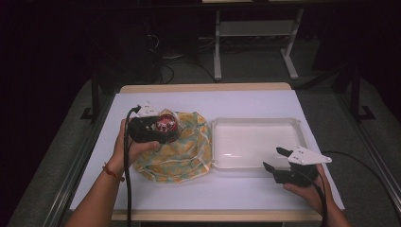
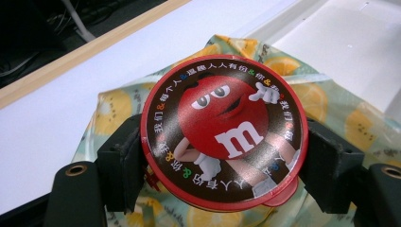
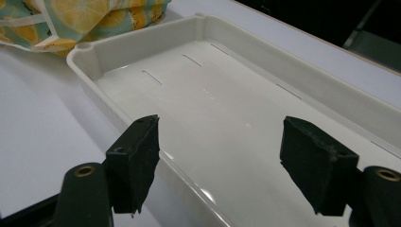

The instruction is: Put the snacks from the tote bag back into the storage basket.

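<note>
left gripper [image 2: 222, 175] clamps a round red m&m's tin [image 2: 223, 132] by its rim, lid face up: red candy character, white "m", ring of chinese text on black. tin sits over a lemon-print cloth bag [image 1: 182, 151], left of the white plastic tray [image 1: 255, 124]. right gripper [image 3: 227, 163] hangs open over the tray's near edge, holding nothing.

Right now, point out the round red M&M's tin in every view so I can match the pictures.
High view: the M&M's tin sits left of centre, clamped in the left gripper over the fruit-print cloth bag.
Left gripper view: the tin fills the centre between the black jaws.
Right gripper view: not in it.
Shared landmark: the white tray, beside the bag.
</note>
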A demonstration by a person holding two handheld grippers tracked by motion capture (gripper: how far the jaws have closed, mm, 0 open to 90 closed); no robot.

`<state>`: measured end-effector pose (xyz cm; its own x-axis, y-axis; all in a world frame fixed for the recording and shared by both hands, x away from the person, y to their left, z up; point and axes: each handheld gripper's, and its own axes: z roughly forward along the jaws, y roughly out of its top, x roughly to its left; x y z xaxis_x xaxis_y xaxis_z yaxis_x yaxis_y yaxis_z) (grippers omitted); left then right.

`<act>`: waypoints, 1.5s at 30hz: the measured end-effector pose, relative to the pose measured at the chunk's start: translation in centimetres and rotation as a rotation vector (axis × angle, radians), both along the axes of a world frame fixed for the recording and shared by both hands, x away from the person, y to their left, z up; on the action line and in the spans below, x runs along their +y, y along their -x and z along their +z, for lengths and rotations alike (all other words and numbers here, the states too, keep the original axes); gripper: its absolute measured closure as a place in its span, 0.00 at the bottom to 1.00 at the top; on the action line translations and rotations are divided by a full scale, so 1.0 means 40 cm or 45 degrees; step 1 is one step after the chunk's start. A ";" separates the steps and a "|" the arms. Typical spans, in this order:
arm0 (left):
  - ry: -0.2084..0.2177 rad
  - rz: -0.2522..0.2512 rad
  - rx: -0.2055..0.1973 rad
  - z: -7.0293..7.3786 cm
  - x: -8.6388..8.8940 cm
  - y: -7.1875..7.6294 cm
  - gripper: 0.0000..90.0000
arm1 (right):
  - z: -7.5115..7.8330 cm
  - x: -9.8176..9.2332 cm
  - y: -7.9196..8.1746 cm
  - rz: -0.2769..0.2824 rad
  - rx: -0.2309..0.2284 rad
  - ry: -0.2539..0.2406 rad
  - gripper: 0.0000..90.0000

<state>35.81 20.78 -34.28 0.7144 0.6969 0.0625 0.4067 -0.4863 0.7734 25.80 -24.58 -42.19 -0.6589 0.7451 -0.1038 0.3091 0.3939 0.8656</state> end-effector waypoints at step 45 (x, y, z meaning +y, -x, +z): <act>-0.048 -0.100 0.006 0.038 -0.160 -0.036 0.29 | 0.002 0.000 -0.003 0.007 -0.002 -0.015 0.32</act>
<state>37.24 14.40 -32.74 0.7672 0.6358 0.0844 0.3696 -0.5458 0.7520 25.93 -24.58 -42.12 -0.6627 0.7427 -0.0959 0.3057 0.3852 0.8707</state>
